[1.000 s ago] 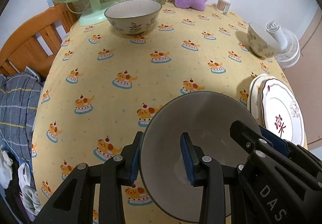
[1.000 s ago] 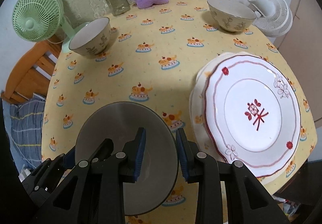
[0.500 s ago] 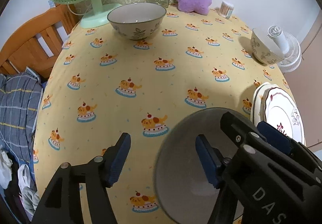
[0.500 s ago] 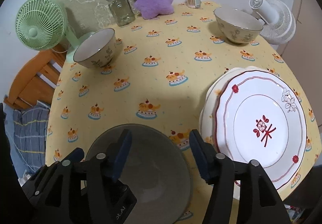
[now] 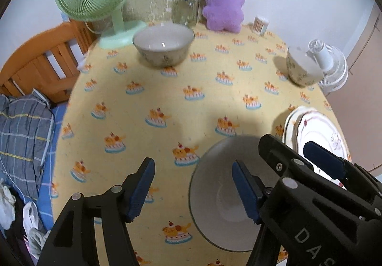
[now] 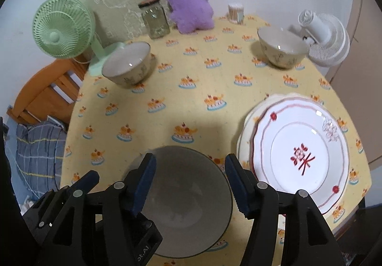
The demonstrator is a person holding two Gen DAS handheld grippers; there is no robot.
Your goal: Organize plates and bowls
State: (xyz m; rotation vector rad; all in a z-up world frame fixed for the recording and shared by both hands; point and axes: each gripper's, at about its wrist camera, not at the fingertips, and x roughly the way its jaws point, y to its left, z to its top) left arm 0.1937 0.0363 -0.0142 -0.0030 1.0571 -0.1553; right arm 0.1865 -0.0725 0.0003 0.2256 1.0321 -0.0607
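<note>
1. Hovering over the grey bowl at the table's near edge, the right gripper stands open, pads clear of its rim.
2. The left gripper is likewise open and holds nothing.
3. Three bowls: the grey one, one by the green fan, one by the white fan.
4. Stacked plates sit just right of the grey bowl.

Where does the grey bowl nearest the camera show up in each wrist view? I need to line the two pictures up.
Left wrist: the grey bowl sits at the lower right, left of the stacked plates.
Right wrist: the same bowl sits at the bottom centre, with the plates to its right.
Shared landmark: the purple plush toy at the far edge of the table.
</note>
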